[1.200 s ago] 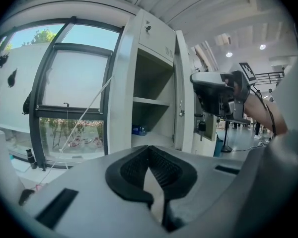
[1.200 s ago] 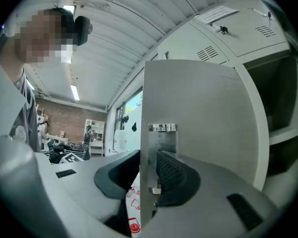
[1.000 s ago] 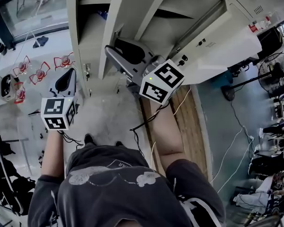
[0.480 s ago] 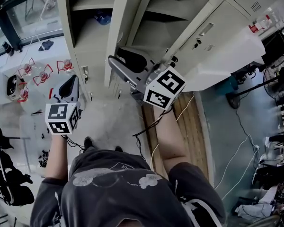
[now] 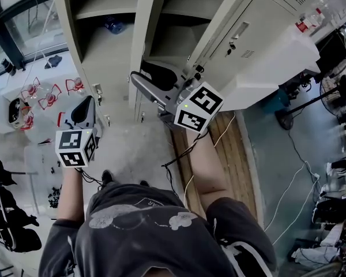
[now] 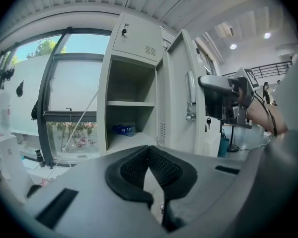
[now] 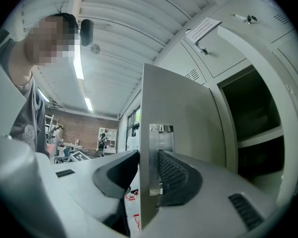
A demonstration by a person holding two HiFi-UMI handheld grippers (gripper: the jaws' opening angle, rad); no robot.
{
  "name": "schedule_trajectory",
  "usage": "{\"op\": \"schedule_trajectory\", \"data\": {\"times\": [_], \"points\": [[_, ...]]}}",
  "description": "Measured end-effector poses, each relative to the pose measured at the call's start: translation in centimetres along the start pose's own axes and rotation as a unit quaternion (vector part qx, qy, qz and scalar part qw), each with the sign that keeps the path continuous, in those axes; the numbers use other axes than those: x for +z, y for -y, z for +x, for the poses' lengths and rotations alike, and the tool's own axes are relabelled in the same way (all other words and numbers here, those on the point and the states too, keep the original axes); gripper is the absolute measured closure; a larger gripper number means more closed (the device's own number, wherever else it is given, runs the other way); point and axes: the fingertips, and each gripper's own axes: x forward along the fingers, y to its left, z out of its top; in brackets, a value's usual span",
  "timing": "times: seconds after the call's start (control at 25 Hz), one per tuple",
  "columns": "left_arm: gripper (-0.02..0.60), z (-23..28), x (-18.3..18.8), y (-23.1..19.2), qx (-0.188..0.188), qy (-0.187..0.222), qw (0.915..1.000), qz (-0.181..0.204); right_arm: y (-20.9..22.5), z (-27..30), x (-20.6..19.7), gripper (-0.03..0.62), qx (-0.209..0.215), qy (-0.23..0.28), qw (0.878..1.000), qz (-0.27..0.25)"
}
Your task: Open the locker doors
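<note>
A grey locker door [image 5: 144, 33] stands swung out, seen edge-on with its metal latch plate [image 7: 159, 152] in the right gripper view. My right gripper [image 5: 141, 78] [image 7: 149, 157] is shut on that door's edge, one pad on each face; its jaws have just been opening a little, with the door still between them. In the left gripper view the same door [image 6: 179, 98] shows its handle and a key. My left gripper [image 5: 85, 101] [image 6: 149, 150] hangs shut and empty, to the left of the lockers. The left compartment [image 6: 131, 118] is open.
A blue bottle [image 6: 124, 129] [image 5: 112, 23] lies on the open compartment's lower shelf. Closed locker doors [image 5: 248, 36] with keys stand at the right. A wooden platform [image 5: 233, 149], cables and a fan [image 5: 340, 91] lie right; red-and-white items [image 5: 46, 94] lie left.
The right gripper has drawn back from the lockers with the door edge, and the door stands wider. The left gripper has drifted along beside it, still shut.
</note>
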Motion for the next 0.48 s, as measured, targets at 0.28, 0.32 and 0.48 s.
{"op": "schedule_trajectory", "data": {"times": [0.28, 0.32, 0.48], "points": [[0.572, -0.4, 0.2, 1.0, 0.001, -0.002, 1.0000, 0.006, 0.2, -0.5, 0.2, 0.444, -0.018, 0.003, 1.000, 0.000], [0.572, -0.5, 0.2, 1.0, 0.002, -0.002, 1.0000, 0.007, 0.2, -0.7, 0.3, 0.436, -0.022, 0.007, 1.000, 0.003], [0.572, -1.1, 0.4, 1.3, 0.009, -0.001, 0.9999, 0.008, 0.3, -2.4, 1.3, 0.376, -0.034, 0.032, 0.999, 0.019]]}}
